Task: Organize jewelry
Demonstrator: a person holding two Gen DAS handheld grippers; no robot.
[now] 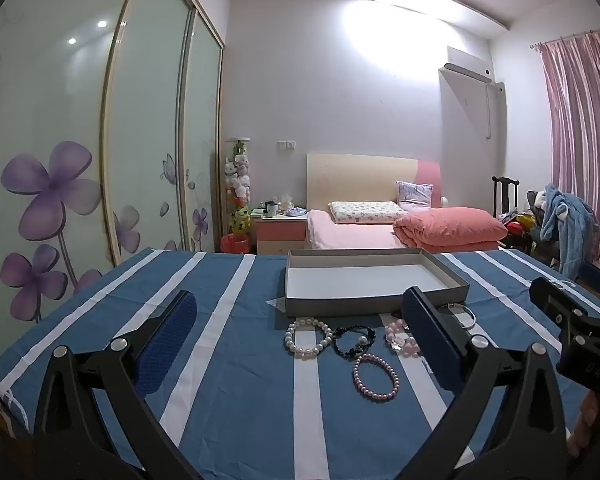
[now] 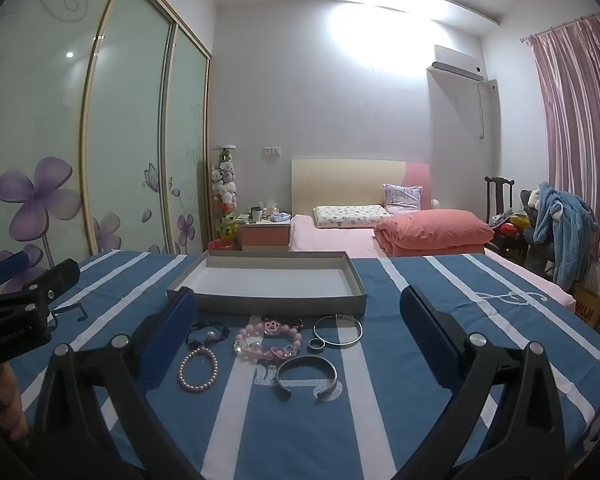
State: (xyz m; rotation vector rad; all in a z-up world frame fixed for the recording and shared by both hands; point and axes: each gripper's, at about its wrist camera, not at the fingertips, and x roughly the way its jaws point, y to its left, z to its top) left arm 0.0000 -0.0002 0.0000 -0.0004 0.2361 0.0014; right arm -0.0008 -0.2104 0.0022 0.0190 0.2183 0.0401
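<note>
A table w/ blue-and-white striped cloth (image 1: pixel 228 360) is seen from both wrist views. A shallow grey tray (image 2: pixel 276 304) is set near the far edge, approx. mid-table, its white floor bare. Jewelry is laid in a loose cluster just in front of the tray's near wall, w/ open cloth toward the near edge and both side edges.

Left gripper (image 1: pixel 300 332) and right gripper (image 2: pixel 300 332) are both held w/ jaws wide apart, nothing between the pads; both hang above the cloth, short of the cluster.

In the left view a white pearl bracelet (image 1: pixel 306 338), dark bead bracelet (image 1: pixel 354 340) and pink pearl bracelet (image 1: pixel 376 376) are shown; the pink chunky bracelet (image 1: pixel 398 338) and thin silver bangle (image 1: pixel 466 314) are partly hidden by the right-hand finger.

Only the right view shows the open cuff bangle (image 2: pixel 306 376), small dark ring (image 2: pixel 317 345) and the bangle whole. The white pearl bracelet is not visible there.
</note>
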